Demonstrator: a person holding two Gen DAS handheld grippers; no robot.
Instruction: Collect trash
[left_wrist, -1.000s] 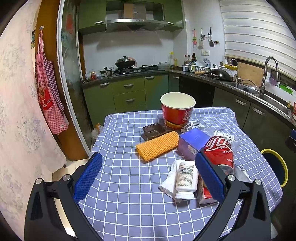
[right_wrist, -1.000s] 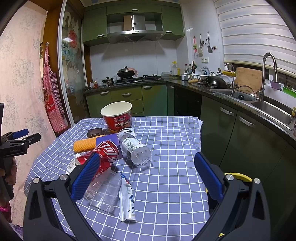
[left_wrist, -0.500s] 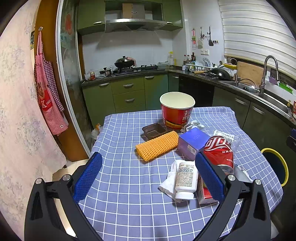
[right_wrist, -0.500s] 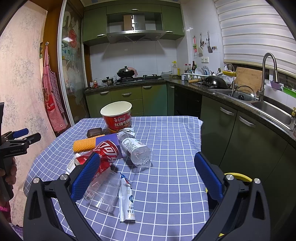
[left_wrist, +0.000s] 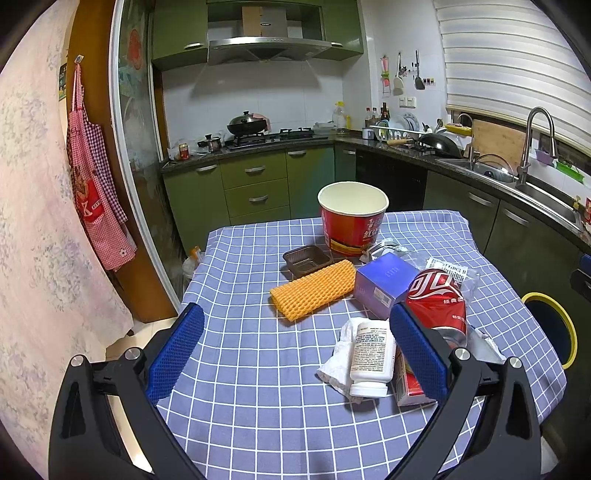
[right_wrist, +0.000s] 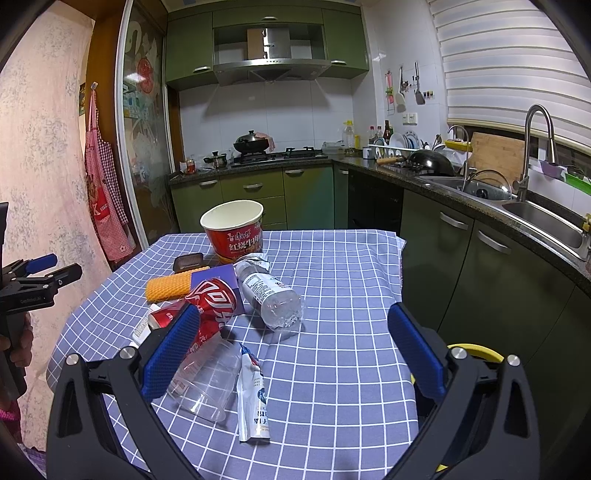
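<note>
Both grippers idle: left gripper (left_wrist: 295, 347) has jaws wide apart, nothing between them, hovering over the near edge of the checked table (left_wrist: 236, 413); right gripper (right_wrist: 291, 354) likewise spread and empty, at the adjacent side.

Trash sits clustered mid-table, none collected yet. Nearest to left gripper: white pill bottle (left_wrist: 371, 360) lying on crumpled tissue (left_wrist: 341, 350), long axis running toward/away from cam, cap end nearest. Likely light, rigid, smooth (may roll); grip across the body, mid-length.

Red can (left_wrist: 437, 299) just beside it, dented, top end facing away; probably thin-walled, crushes easily, take at mid-body.

Right side: clear cup (right_wrist: 205, 380) on its side, mouth toward cam, flimsy, slippery. Water bottle (right_wrist: 269, 295) lying w/ base toward cam. Orange foam net (left_wrist: 314, 290) soft, axis diagonal.

Yellow-rimmed bin (left_wrist: 554, 328) on floor beside table (presumed drop point).
</note>
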